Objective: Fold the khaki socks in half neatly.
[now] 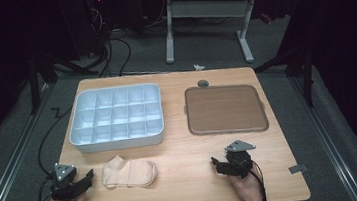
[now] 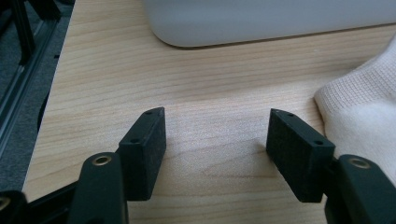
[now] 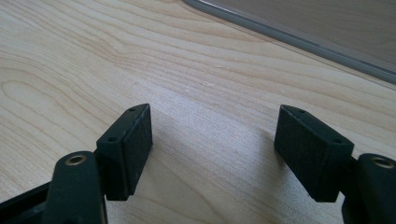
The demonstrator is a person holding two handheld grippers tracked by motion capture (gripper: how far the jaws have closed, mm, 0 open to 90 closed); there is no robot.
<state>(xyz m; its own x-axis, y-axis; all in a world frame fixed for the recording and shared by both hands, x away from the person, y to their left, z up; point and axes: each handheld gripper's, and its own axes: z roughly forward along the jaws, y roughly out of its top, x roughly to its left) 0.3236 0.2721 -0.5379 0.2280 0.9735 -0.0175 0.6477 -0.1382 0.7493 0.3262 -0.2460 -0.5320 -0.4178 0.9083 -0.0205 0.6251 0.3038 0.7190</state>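
Start position: both hand-held grippers, left [image 1: 88, 177] and right [image 1: 217, 165], jaws apart, empty, on table [image 1: 183, 165]. Next, likely: left hand-held gripper closes on sock [image 1: 129, 173] just right of it.

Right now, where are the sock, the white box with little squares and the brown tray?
Cream knitted sock [image 1: 129, 173], high view, middle of its fabric.
White plastic divided box [image 1: 118, 142], high view, near wall.
Brown flat square tray [image 1: 226, 108], high view, bare centre.

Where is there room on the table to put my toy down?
Bare wood lies between the beige sock and the right gripper, in front of the brown square tray. It is tighter between the sock and the white divided box.
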